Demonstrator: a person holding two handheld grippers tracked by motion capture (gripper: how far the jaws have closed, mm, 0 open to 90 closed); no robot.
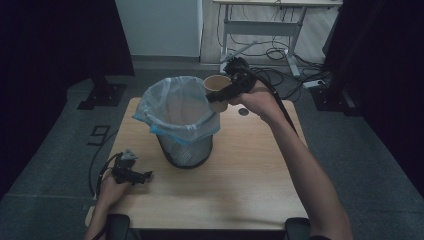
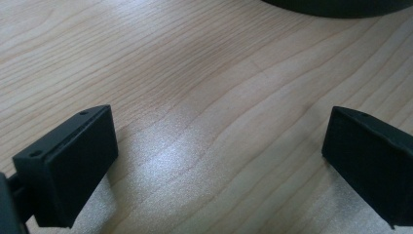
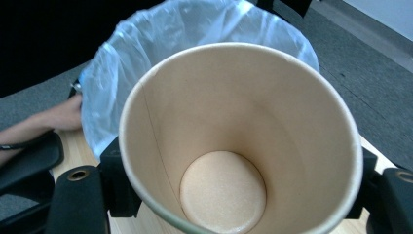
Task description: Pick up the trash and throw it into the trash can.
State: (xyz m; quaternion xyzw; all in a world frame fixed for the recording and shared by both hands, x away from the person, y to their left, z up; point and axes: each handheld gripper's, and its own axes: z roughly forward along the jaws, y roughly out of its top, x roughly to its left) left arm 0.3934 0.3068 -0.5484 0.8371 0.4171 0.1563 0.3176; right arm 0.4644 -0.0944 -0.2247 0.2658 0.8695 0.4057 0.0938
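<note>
At the bin's (image 1: pixel 182 122) 1 o'clock rim, right hand-held gripper (image 1: pixel 220 95) clamps empty paper cup (image 1: pixel 216 83); likely next: carry over liner, release. Left hand-held gripper (image 1: pixel 142 176) rests spread.

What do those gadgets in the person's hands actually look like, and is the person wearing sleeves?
Both are black handheld tools. The left gripper ends in two blocky black jaws with flat faces and small screw holes, and carries a grey plate on top. A thick black cable trails from the right gripper back along the forearm. Both forearms are bare; no sleeves are visible.
</note>
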